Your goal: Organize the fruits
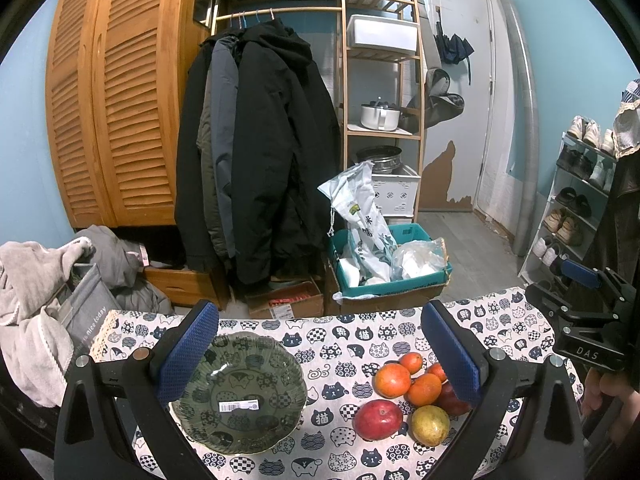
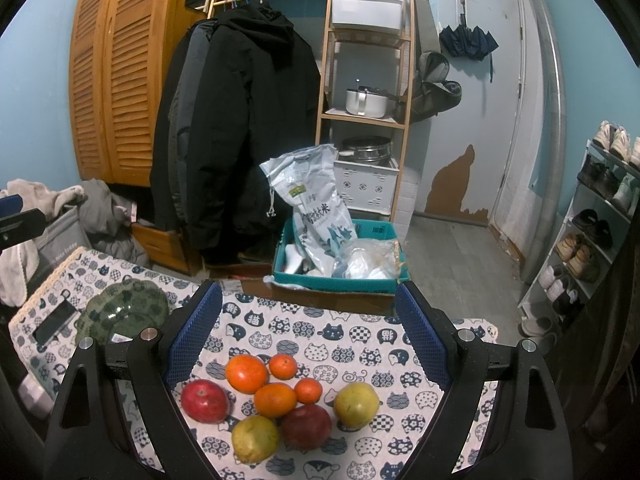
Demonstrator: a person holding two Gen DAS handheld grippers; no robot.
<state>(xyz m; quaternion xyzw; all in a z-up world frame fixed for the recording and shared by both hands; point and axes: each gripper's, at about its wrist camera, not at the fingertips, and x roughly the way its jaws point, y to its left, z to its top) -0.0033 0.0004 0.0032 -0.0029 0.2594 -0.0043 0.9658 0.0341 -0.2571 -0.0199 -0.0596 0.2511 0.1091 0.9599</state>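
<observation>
Cat-print desk (image 2: 320, 340): fruits (image 2: 276, 400) clustered, touching; bowl (image 1: 240, 392) empty. Both claws, left (image 1: 320, 360) and right (image 2: 306, 344), spread, empty. Risk: nudged neighbours roll off edge.

On my cat-print tablecloth (image 2: 320, 344) lies a loose cluster of fruit: four round oranges (image 2: 247, 373), two red apples (image 2: 205, 401), and two yellow-green pears (image 2: 356, 405), most touching. Well to their left sits my empty dark green scalloped glass bowl (image 1: 240, 392), upright.
</observation>
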